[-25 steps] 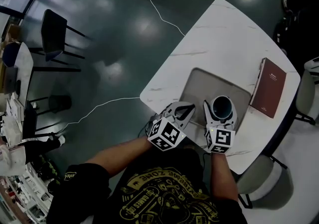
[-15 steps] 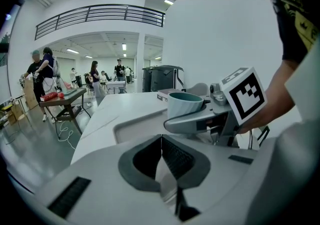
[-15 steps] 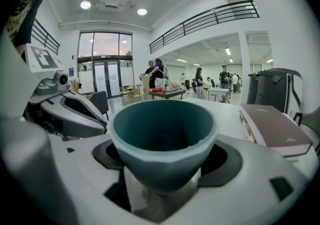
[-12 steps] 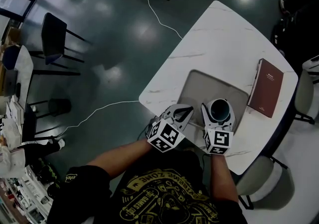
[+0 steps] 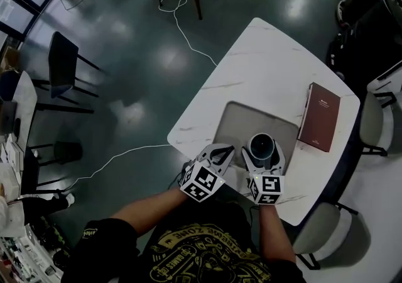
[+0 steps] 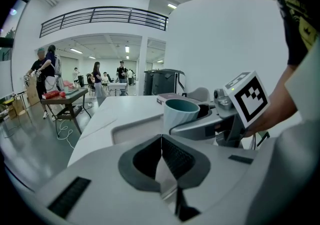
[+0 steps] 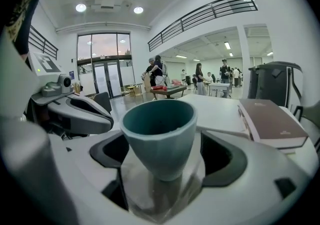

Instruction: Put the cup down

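A teal cup (image 5: pixel 262 147) stands upright on the grey mat (image 5: pixel 239 119) on the white table. My right gripper (image 5: pixel 263 156) is around it, and its jaws have just been opening. The cup (image 7: pixel 160 131) is between them with a gap on each side, the pads not pressing. My left gripper (image 5: pixel 222 151) rests just left of the cup at the mat's near edge, shut and empty. In the left gripper view its pads (image 6: pixel 172 156) meet, and the cup (image 6: pixel 181 112) and the right gripper (image 6: pixel 200 127) show beyond them.
A dark red book (image 5: pixel 319 117) lies on the table (image 5: pixel 264 55) right of the mat. Grey chairs stand at the table's right (image 5: pixel 372 126) and near corner (image 5: pixel 321 225). A white cable (image 5: pixel 125 153) runs over the dark floor, with a black chair (image 5: pixel 63 55) far left.
The right gripper's jaws have spread wider around the cup, which now stands free between them. Both hands have stayed in place; the head view has shifted a little.
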Demonstrator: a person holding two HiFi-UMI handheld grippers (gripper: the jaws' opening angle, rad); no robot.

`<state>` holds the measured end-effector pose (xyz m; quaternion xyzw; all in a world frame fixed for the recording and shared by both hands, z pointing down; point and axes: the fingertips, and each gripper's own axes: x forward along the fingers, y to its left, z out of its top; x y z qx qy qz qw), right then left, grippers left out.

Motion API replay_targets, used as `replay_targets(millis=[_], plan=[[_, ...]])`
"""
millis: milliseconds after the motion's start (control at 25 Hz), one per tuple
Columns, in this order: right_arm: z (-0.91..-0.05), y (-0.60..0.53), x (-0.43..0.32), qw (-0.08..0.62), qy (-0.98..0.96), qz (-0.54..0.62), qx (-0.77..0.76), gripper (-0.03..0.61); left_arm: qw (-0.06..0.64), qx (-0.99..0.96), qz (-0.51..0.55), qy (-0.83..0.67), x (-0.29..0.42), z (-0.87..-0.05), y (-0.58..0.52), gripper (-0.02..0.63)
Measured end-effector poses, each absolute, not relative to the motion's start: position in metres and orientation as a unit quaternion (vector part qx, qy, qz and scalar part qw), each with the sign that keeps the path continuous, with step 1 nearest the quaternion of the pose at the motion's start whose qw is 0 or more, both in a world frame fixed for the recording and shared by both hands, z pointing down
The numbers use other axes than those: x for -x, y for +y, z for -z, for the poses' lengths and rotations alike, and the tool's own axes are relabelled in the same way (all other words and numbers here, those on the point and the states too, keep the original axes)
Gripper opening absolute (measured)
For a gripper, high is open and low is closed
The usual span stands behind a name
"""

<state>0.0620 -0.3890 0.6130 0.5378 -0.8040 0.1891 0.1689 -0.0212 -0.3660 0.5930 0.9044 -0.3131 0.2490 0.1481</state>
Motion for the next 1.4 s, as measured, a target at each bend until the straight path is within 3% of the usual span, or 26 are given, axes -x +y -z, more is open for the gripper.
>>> replay_targets(millis=[760, 1000, 1160, 1400], plan=[[-0.546, -0.302, -0.089, 0.128, -0.819, -0.173, -0.532, 0.427, 0.185, -0.895, -0.179, -0.364, -0.003, -0.547, -0.307, 0.011], [-0.509, -0.274, -0.099, 0.114, -0.828, -0.146, -0.53, 0.222, 0.179, -0.9, -0.157, -0.365, -0.022, -0.524, -0.284, 0.011], [-0.497, -0.249, -0.105, 0.121, -0.827, -0.139, -0.531, 0.021, 0.182, -0.899, -0.145, -0.37, -0.028, -0.513, -0.264, 0.011], [-0.485, -0.21, -0.115, 0.121, -0.829, -0.135, -0.529, 0.006, 0.183, -0.898, -0.134, -0.377, -0.039, -0.499, -0.227, 0.011]])
